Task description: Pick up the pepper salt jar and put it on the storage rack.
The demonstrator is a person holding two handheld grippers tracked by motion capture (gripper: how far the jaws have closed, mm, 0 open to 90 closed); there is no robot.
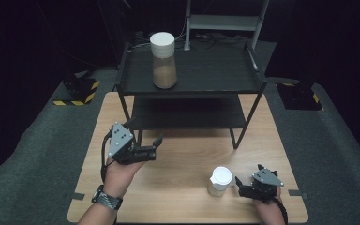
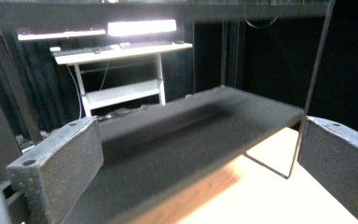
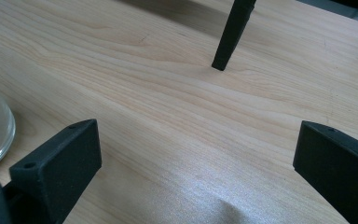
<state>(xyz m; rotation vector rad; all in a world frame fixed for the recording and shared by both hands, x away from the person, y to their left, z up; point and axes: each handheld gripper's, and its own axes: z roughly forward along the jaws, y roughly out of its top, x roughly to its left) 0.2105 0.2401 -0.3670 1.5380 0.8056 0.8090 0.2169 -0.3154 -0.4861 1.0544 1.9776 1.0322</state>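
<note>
The left gripper (image 1: pixel 146 141) hovers with jaws spread before the black shelf (image 1: pixel 187 115); the small white-lidded jar (image 1: pixel 219 181) stands on the wooden table (image 1: pixel 178 187), just beside the right gripper (image 1: pixel 238 183), jaws spread and empty; it should square up, closing around the jar's body; dark room beyond.

Wooden table (image 1: pixel 187 183) carries black shelf rack (image 1: pixel 187 77), small white-lidded jar (image 1: pixel 219 181).
</note>
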